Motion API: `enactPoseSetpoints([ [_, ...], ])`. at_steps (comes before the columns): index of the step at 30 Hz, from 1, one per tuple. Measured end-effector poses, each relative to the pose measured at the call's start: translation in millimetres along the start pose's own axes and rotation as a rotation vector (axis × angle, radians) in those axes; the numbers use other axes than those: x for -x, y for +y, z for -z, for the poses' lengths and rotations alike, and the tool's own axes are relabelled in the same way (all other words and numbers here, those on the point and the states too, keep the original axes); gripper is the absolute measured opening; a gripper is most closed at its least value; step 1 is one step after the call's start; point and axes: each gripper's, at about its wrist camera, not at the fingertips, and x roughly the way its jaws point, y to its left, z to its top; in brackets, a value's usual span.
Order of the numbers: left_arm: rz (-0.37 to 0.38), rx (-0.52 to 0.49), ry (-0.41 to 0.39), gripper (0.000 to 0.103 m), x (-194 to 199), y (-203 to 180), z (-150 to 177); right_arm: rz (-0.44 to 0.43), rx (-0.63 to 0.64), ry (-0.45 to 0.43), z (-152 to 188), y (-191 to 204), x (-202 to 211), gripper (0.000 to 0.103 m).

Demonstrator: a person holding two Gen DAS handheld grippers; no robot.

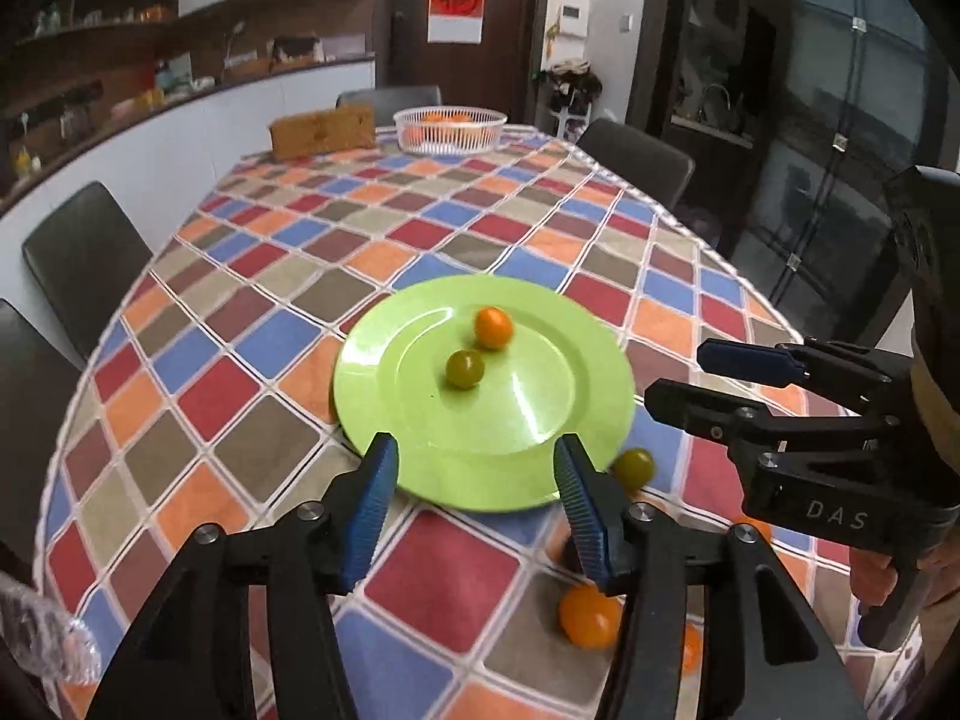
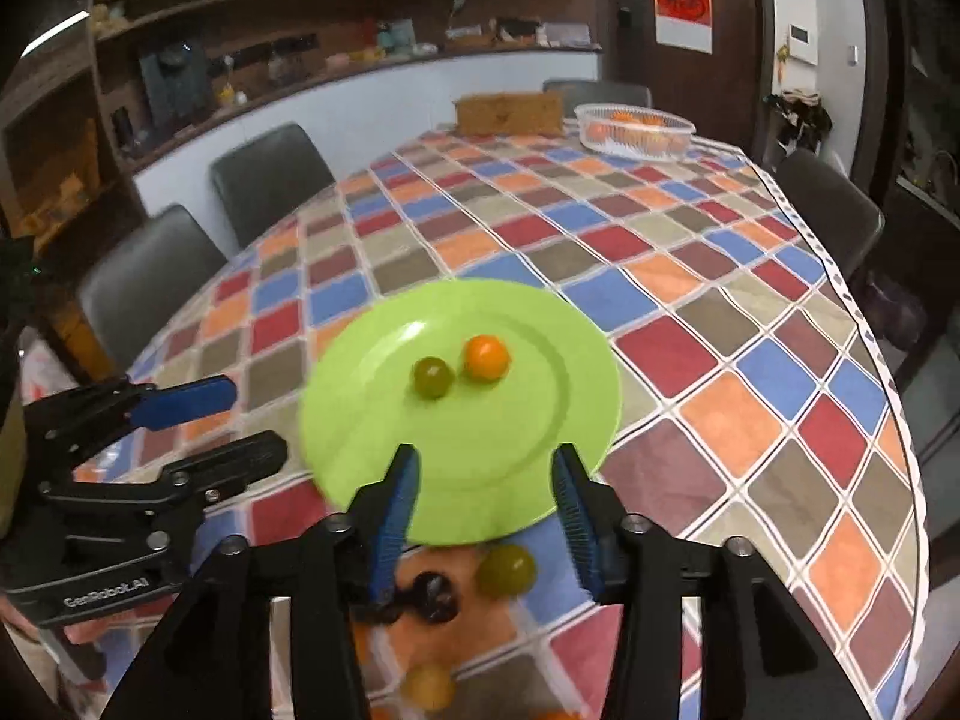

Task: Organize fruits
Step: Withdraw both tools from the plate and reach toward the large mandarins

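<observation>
A green plate (image 1: 540, 420) (image 2: 540, 420) lies on the checkered tablecloth and holds an orange tomato (image 1: 493, 327) (image 2: 486, 357) and a green tomato (image 1: 464, 369) (image 2: 431, 377). On the cloth near the plate's front edge lie a green tomato (image 1: 633, 468) (image 2: 506, 569), an orange tomato (image 1: 590, 615), a dark tomato (image 2: 433, 595) and a yellow one (image 2: 428, 686). My left gripper (image 1: 474, 507) (image 2: 225, 420) is open and empty over the plate's near rim. My right gripper (image 2: 485, 516) (image 1: 684, 378) is open and empty, also above the near rim.
A white basket (image 1: 450, 130) (image 2: 635, 129) with orange fruit and a brown box (image 1: 323, 131) (image 2: 509, 113) stand at the table's far end. Dark chairs (image 1: 84, 258) (image 2: 270, 180) line the table sides. The table edge (image 2: 870, 360) runs along the right.
</observation>
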Motion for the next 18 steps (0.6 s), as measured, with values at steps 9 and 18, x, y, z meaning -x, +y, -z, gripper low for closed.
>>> enactPoseSetpoints([
  [9,-0.033,0.011,-0.081,0.065,68,-31,34,0.035,0.019,-0.089,36,20,76,0.058],
  [18,-0.02,0.014,-0.12,0.069,98,-70,77,0.068,0.027,-0.143,78,11,121,0.066],
])
